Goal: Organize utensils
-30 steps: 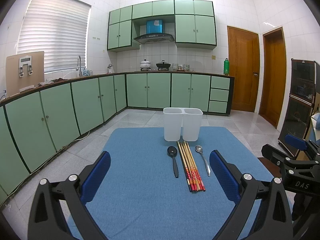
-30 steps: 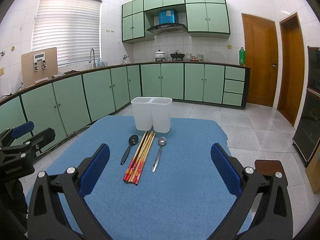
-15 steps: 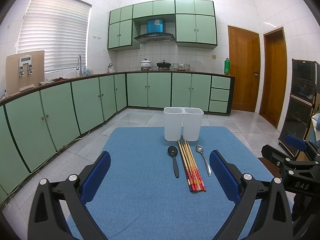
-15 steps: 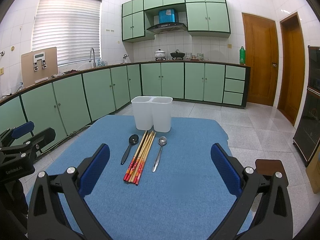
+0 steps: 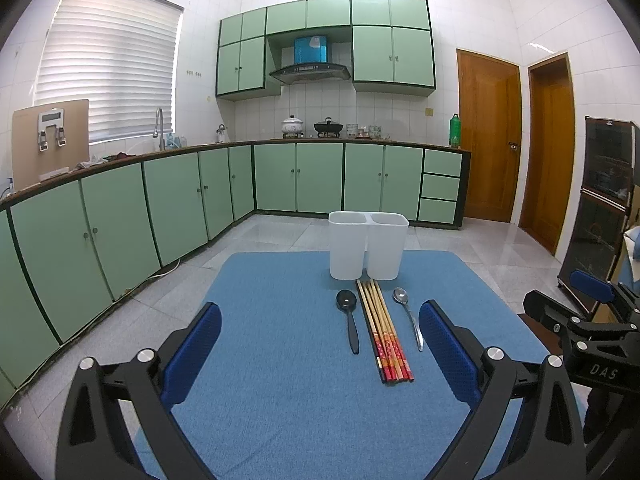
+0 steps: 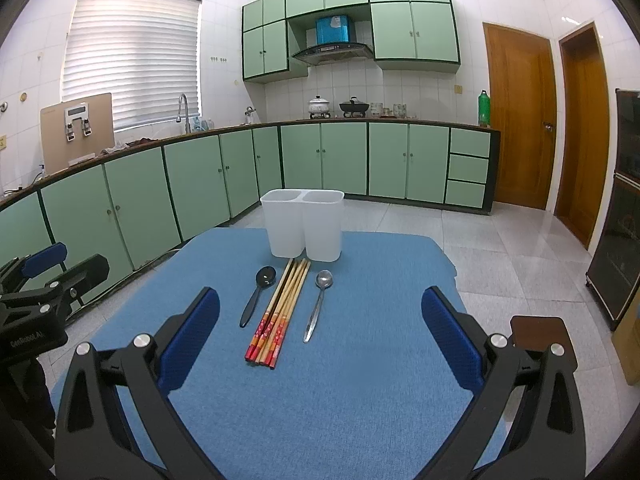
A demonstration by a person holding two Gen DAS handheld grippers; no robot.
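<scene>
A white two-compartment holder [image 5: 368, 250] [image 6: 303, 230] stands at the far side of a blue table mat [image 5: 280, 380] [image 6: 340, 380]. In front of it lie a black spoon [image 5: 349, 316] [image 6: 258, 294], a bundle of several red-tipped chopsticks [image 5: 384, 334] [image 6: 280, 314] and a metal spoon [image 5: 408, 318] [image 6: 317, 306], side by side. My left gripper [image 5: 320, 350] is open and empty, near the mat's front, short of the utensils. My right gripper [image 6: 320, 344] is open and empty, also short of them. Each gripper shows at the edge of the other's view.
Green kitchen cabinets [image 5: 160, 208] run along the left and back walls beyond a tiled floor. Two wooden doors [image 5: 520, 140] are at the right. A dark glass cabinet [image 5: 600, 208] stands at the far right. A small brown stool [image 6: 540, 330] sits by the mat's right edge.
</scene>
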